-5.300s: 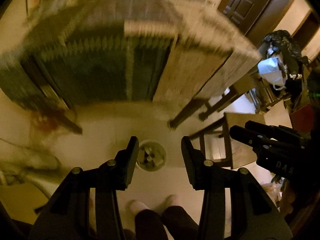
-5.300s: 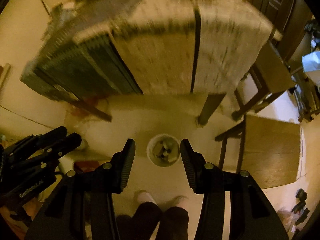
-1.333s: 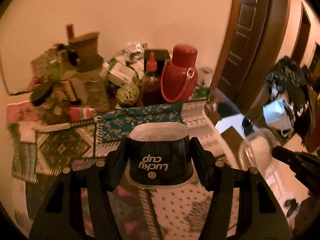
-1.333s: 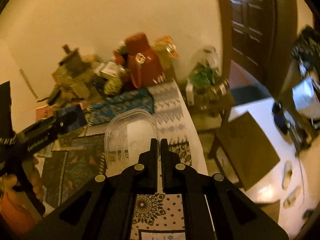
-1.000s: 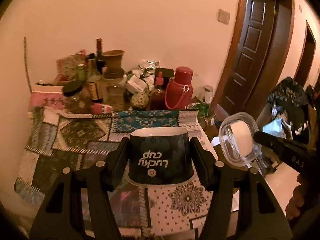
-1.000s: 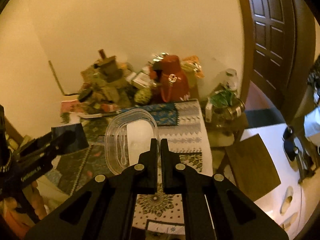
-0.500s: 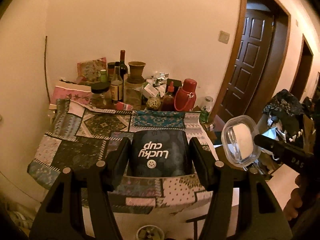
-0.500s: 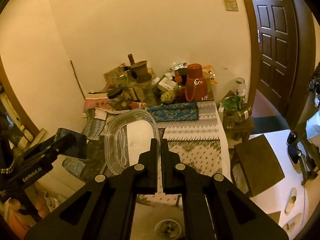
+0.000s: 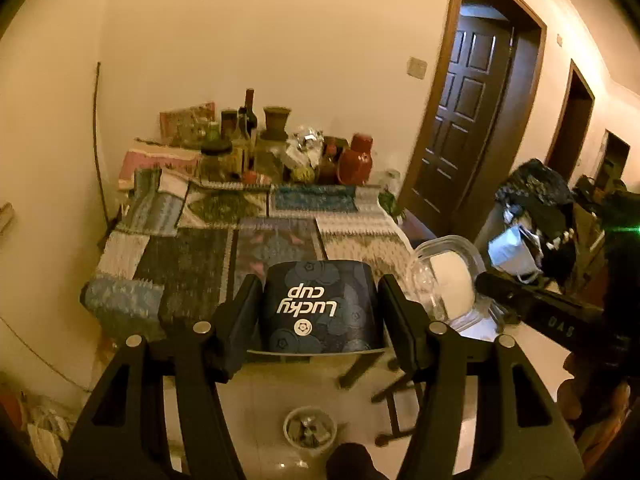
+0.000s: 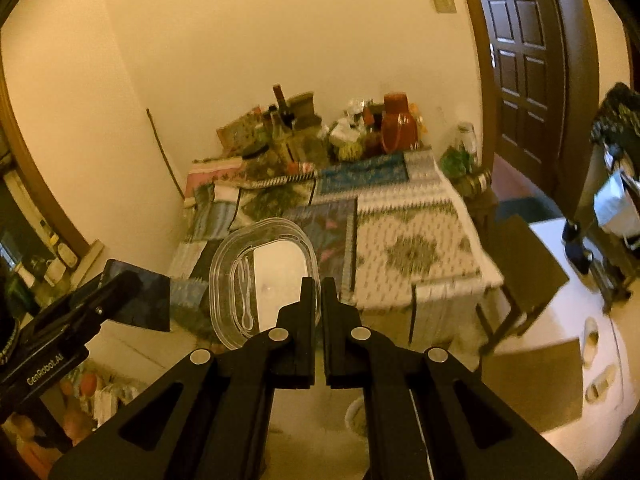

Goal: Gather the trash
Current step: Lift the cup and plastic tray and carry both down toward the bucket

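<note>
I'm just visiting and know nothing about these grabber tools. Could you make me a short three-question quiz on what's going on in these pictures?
1. True or false: the left gripper holds a dark cup printed "Lucky cup".
2. What does the right gripper pinch: A) a bottle, B) a clear plastic lid, C) a cloth?
3. What stands on the floor, low in the left view?

Key: 1 true. 2 B. 3 a small white bin with trash in it.

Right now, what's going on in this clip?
A person is clearing trash from the patchwork-covered table with a gripper in each hand. The left gripper holds a dark "Lucky cup" paper cup upside down between its fingers. The right gripper is shut on the rim of a clear plastic lid. Both are held off the table, above the floor, where a small white bin with trash in it sits below.
</note>
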`<state>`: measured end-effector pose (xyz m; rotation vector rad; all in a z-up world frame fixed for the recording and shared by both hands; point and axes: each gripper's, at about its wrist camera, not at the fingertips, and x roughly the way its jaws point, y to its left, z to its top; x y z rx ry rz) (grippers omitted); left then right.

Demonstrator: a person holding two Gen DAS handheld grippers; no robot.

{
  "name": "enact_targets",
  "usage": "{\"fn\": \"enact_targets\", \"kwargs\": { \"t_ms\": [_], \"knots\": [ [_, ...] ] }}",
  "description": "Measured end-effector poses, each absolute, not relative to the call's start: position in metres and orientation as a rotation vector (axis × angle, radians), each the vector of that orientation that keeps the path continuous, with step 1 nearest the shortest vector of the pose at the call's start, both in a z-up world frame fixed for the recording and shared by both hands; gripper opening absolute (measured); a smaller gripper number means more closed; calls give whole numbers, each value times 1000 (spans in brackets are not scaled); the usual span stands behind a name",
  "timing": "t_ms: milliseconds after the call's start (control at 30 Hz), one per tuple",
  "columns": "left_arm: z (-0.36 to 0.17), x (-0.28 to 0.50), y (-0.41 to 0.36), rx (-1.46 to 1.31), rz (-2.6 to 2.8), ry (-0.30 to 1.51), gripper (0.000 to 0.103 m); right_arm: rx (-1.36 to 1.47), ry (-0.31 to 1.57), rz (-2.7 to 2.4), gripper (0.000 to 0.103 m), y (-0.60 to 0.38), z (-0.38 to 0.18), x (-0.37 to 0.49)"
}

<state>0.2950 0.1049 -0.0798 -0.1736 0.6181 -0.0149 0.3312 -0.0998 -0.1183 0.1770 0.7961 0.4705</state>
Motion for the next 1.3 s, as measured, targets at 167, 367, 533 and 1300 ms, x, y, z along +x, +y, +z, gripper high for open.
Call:
{"fn": "enact_targets", "kwargs": {
  "t_ms": [167, 367, 533, 1300],
  "knots": [
    [-96, 276, 106, -193, -42, 668, 59, 173, 850, 442, 3, -98, -130, 307],
    [-123, 269, 100, -196, -49, 732, 59, 170, 933, 411, 3, -100, -158, 302],
    [-163, 280, 96, -208, -41, 810, 59, 155, 1021, 416, 3, -102, -201, 313],
    [-481, 318, 87, -288, 93, 1181, 58, 30, 1263, 557, 3, -89, -482, 354]
  ]
}}
